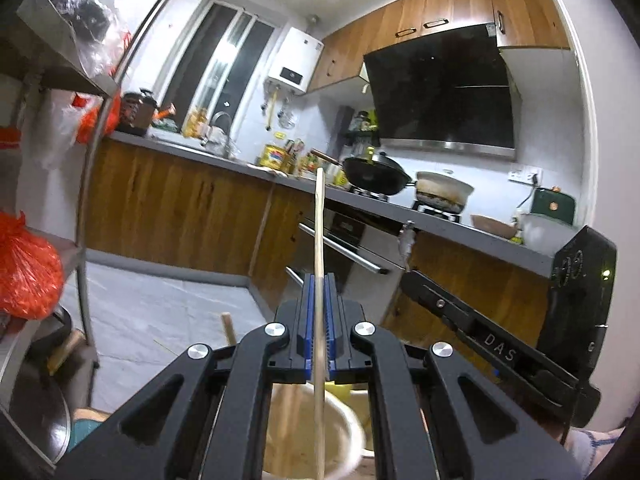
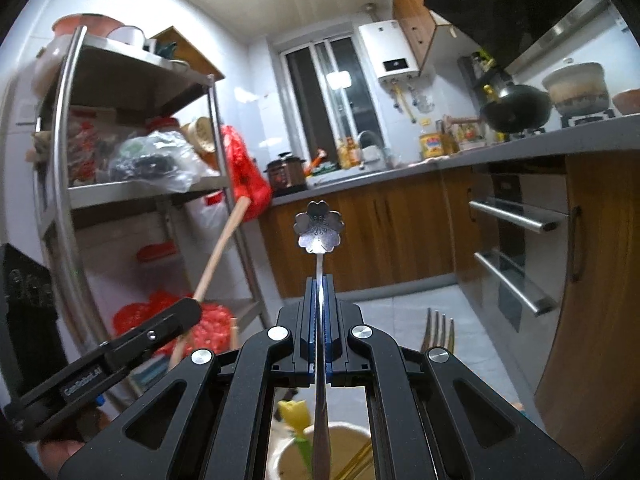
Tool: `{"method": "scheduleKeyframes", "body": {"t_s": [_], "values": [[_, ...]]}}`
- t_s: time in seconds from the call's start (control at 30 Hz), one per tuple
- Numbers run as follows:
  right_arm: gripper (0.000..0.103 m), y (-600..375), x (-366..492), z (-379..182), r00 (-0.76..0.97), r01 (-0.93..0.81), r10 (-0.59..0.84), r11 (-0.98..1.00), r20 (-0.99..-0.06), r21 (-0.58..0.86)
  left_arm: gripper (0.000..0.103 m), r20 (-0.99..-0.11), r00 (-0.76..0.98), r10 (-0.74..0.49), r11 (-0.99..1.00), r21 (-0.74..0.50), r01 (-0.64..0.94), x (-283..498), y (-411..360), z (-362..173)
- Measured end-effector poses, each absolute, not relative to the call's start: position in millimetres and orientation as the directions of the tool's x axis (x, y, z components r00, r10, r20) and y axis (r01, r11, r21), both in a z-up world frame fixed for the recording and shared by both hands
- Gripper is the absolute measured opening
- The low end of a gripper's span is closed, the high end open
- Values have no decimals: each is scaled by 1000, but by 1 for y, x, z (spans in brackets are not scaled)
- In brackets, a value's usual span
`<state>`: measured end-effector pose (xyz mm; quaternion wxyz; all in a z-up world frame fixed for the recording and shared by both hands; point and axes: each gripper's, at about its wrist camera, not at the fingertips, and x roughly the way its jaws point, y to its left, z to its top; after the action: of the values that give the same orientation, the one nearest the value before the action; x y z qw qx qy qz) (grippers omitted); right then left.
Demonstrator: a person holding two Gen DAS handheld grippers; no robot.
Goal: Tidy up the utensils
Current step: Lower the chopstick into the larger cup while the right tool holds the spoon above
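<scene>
Broadly, both grippers point level across a kitchen, with the grey counter [image 1: 224,160] and the steel shelving rack [image 2: 68,184] as backdrop, and the container that matters sits low, underneath them. That pale round cup [image 1: 344,432] shows only through the gaps under each gripper's frame, so it lies below and slightly behind the fingertips rather than ahead of them.

The left gripper [image 1: 319,280] has its blue pads closed on a long wooden stick [image 1: 319,224] — probably a chopstick or a spoon handle, though its lower end is too blurred to say. Its long axis runs upright through the jaws, top end above, bottom end reaching down toward the cup's mouth. The right gripper [image 2: 319,280] is likewise clamped on a thin metal spoon [image 2: 319,228] with a flower-shaped end, also upright, its shaft passing down toward the same cup.

Smaller still: a fork [image 2: 440,330] stands tines-up just right of the right gripper, and a yellow plastic piece [image 2: 296,416] pokes from the cup.

Both held utensils are already aligned with the cup's opening — the coming move looks like a straight lift or lowering along that axis.
</scene>
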<state>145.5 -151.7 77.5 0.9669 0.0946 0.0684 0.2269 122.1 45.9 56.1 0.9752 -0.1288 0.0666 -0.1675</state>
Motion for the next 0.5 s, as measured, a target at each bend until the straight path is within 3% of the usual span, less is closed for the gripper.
{"method": "scheduleKeyframes", "body": {"t_s": [0.3, 0.5], "values": [[4, -141, 154, 59, 907, -389, 406, 910, -113, 147, 5, -82, 950, -300, 942, -183, 281, 118, 37, 45], [4, -146, 147, 58, 908, -392, 404, 913, -109, 115, 4, -90, 944, -318, 936, -190, 297, 103, 47, 39]]}}
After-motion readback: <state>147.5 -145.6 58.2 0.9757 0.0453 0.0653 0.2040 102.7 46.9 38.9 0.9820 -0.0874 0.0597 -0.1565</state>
